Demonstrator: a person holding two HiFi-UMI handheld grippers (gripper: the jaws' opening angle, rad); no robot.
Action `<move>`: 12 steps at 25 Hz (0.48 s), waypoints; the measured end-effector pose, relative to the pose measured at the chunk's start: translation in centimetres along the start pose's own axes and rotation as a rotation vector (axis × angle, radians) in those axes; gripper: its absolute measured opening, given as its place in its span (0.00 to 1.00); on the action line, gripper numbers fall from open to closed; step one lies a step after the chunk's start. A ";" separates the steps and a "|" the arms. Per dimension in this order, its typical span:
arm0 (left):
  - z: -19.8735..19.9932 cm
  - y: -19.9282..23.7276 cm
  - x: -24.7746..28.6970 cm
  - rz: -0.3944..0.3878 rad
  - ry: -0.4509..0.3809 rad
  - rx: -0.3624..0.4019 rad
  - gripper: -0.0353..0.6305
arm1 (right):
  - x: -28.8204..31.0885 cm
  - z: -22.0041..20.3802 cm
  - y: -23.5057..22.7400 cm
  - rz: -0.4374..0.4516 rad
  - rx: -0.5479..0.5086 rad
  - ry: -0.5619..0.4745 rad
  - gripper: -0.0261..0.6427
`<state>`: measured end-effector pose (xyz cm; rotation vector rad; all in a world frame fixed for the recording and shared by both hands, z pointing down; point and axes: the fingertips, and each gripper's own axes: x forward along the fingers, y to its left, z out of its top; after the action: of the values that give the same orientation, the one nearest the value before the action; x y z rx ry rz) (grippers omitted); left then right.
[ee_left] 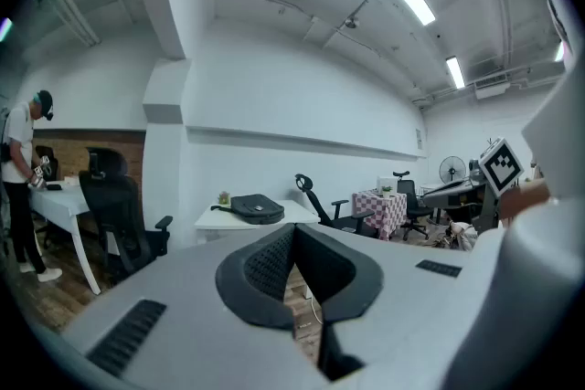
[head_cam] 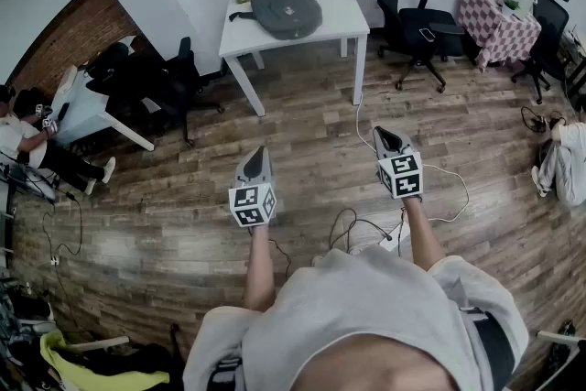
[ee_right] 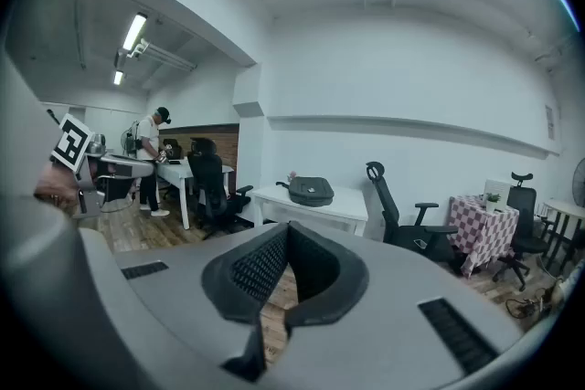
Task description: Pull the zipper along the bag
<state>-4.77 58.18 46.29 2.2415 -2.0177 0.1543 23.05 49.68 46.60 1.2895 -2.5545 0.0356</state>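
Approach is the step in hand: the bag (head_cam: 287,10) lies flat on the white surface (head_cam: 343,9) across the room, well apart from both tongs. Both the left tongs (head_cam: 260,153) and the right tongs (head_cam: 385,136) are pressed together, holding nothing. Next, I judge, comes walking up and finding the zipper pull, which is too small to see from here. The bag's contents are hidden.
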 end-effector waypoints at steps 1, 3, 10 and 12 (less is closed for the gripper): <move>0.1 0.0 0.1 -0.002 0.001 0.001 0.09 | 0.0 -0.1 0.1 -0.002 0.004 0.000 0.06; 0.2 -0.1 0.2 -0.006 0.003 0.001 0.09 | 0.1 -0.2 0.2 -0.003 0.008 0.002 0.06; -0.2 -0.4 0.3 -0.012 0.013 -0.011 0.09 | 0.2 -0.3 0.3 0.003 0.010 0.008 0.06; -0.4 -0.7 0.4 -0.010 0.018 -0.015 0.09 | 0.2 -0.3 0.1 0.006 0.023 0.002 0.06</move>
<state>-4.07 57.89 46.76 2.2331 -1.9913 0.1567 22.94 49.60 46.99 1.2890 -2.5634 0.0678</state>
